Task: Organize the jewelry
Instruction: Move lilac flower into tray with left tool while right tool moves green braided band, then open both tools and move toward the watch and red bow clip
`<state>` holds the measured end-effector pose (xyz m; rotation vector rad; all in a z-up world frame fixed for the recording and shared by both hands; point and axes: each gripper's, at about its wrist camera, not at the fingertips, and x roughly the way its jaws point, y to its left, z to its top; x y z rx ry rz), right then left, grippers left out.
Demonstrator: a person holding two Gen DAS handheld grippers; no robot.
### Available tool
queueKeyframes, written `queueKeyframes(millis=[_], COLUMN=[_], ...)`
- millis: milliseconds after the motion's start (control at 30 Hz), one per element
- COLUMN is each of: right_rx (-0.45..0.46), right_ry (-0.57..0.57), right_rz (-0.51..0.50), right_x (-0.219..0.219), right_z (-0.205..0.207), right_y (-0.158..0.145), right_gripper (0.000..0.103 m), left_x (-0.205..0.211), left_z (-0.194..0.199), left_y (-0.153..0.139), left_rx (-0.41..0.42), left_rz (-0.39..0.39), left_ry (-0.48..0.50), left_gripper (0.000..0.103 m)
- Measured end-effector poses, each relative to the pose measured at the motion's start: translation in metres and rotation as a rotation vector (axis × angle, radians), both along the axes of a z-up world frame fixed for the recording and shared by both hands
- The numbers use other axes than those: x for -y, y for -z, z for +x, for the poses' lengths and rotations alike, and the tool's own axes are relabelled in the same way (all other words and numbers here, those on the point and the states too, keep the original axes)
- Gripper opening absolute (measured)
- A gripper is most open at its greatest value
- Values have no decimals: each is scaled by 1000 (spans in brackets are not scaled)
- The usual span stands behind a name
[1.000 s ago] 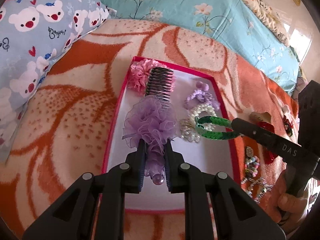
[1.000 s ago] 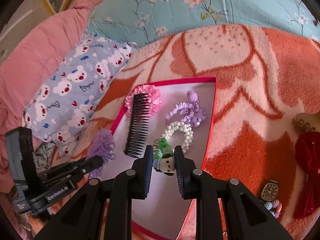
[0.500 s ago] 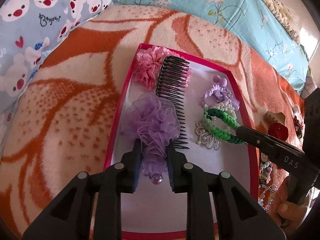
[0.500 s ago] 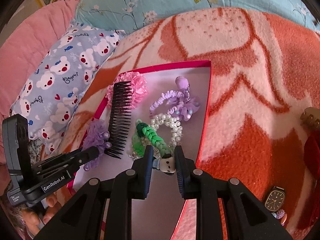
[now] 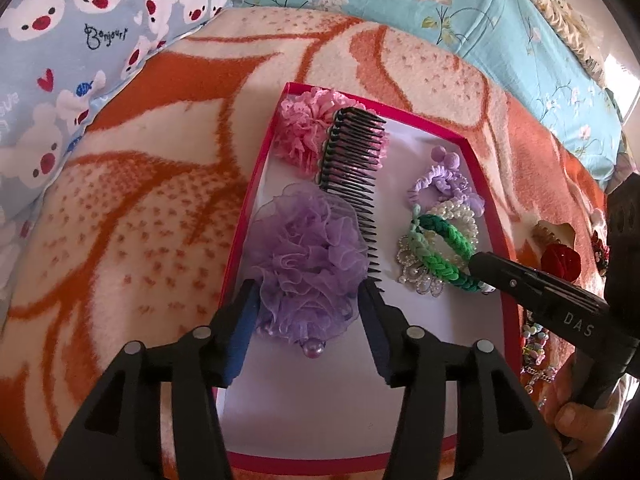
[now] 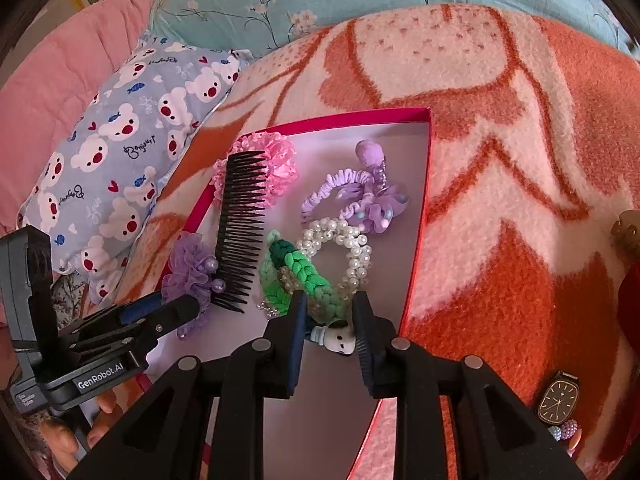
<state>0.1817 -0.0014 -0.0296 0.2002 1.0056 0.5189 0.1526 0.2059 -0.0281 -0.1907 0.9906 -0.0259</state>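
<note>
Lilac organza, gathered into a round ruffled puff with a pearl bead at its near end: the purple hair flower point(image 5: 310, 258) lies on the white floor of the pink-rimmed box point(image 5: 245, 216), hard against the left wall. Left gripper point(image 5: 308, 300) straddles it, jaws opening, blue pads standing off the ruffles on both sides; flower between them, not pinched.

Black comb point(image 5: 354, 184) runs lengthwise down the box, spine toward the pink hair flower point(image 5: 304, 136) at the far corner, teeth pointing right; its near end touches the purple puff.

Green braided bracelet point(image 6: 304, 276) lies as a loop over the pearl bracelet point(image 6: 348, 244) and a beaded brooch; its long axis runs from far left to near right, with a small white figure charm point(image 6: 338, 340) at the near end. Right gripper point(image 6: 328, 312) stands narrow, jaws opening slightly, braid and charm between the pads; left pad touches the braid, right pad's contact unclear.

Lilac scrunchie point(image 6: 352, 196) sits beyond the pearls.

Free floor: the near third of the box. Outside the right rim, on the orange blanket point(image 6: 500, 160), a wristwatch point(image 6: 558, 398).
</note>
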Motion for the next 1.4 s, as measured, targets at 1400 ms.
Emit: queueKeyframes(millis=[1400], right_rx=[30], right_ry=[291], right_rz=[-11], right_x=[192], right_z=[-83], right_y=[-27], right_gripper=[39], left_x=[113], left_z=[-46], left_y=[-48], left_rx=[62], left_rz=[-71], left_ry=[203], left_gripper=[58])
